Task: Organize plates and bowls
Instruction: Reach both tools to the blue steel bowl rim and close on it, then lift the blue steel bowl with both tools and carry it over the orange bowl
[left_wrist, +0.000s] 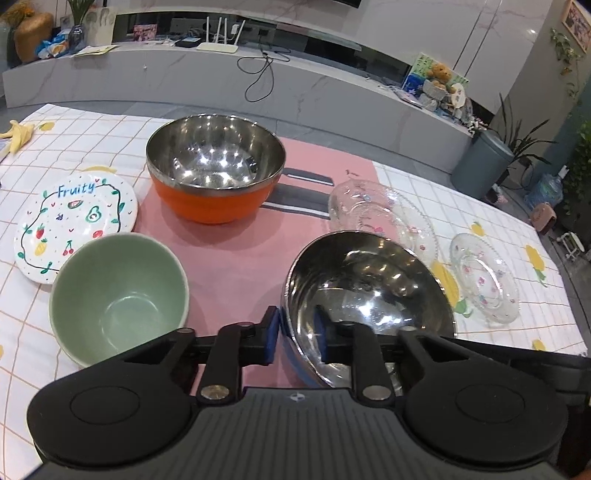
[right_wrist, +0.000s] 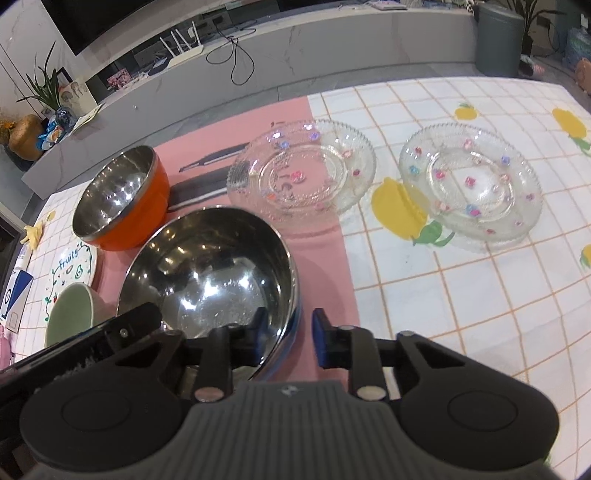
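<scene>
Both tools have the blue-sided steel bowl by its rim, on the pink mat near the bench's front edge: left tool and right tool clamped across opposite sides. Next probably comes a level lift toward the orange-sided steel bowl, to nest.

Sharp, evenly lit fisheye views; steel bowls glare.

Both wrist cameras look steeply down, very close, at the blue steel bowl in lower centre; both also show the orange bowl farther back.
</scene>
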